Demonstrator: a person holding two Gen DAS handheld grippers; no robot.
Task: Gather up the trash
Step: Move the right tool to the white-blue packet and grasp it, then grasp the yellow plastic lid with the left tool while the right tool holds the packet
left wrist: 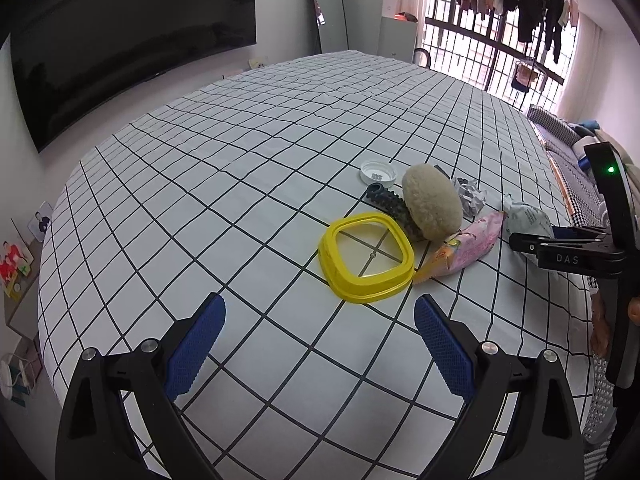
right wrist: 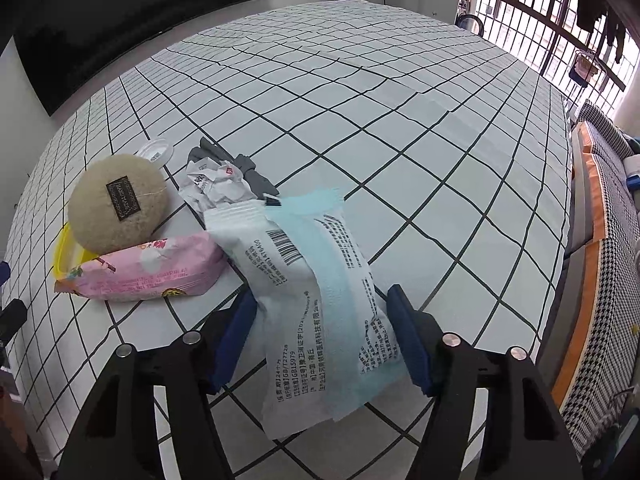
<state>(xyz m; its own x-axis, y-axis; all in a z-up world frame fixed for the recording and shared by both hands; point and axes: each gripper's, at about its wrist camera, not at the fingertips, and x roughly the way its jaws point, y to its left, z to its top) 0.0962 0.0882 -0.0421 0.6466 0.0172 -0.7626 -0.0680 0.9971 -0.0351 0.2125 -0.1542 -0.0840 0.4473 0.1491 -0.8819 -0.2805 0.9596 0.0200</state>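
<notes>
between the blue ribbed pads of the right tool [right wrist: 320, 336] lies a flat white and pale-blue printed plastic wrapper [right wrist: 316, 312], straddled lengthwise so that the pads flank its long edges; the jaws stand partly apart, the left pad looks to be at the wrapper's edge and the right just beside it, so whether they press yet i cannot tell, and a firm squeeze looks to be what the pickup still needs. nearer the other hand, the left tool [left wrist: 320, 344] hangs wide open and empty over the white bed sheet with a black grid [left wrist: 240, 184], probably waiting its turn. just beyond it sits a yellow rounded-square plastic ring [left wrist: 366, 258], and touching that a pink printed snack packet [right wrist: 144, 272]. leaning over both is a round beige fluffy puff [right wrist: 118, 204], with a dark knobbly rubber piece [left wrist: 394, 208] under it. behind come a crumpled white paper ball [right wrist: 216, 188], a grey folded scrap [right wrist: 244, 170] and a small white round cap [left wrist: 378, 172]. everything is bunched in one heap on the bed, which keeps each reach short.
</notes>
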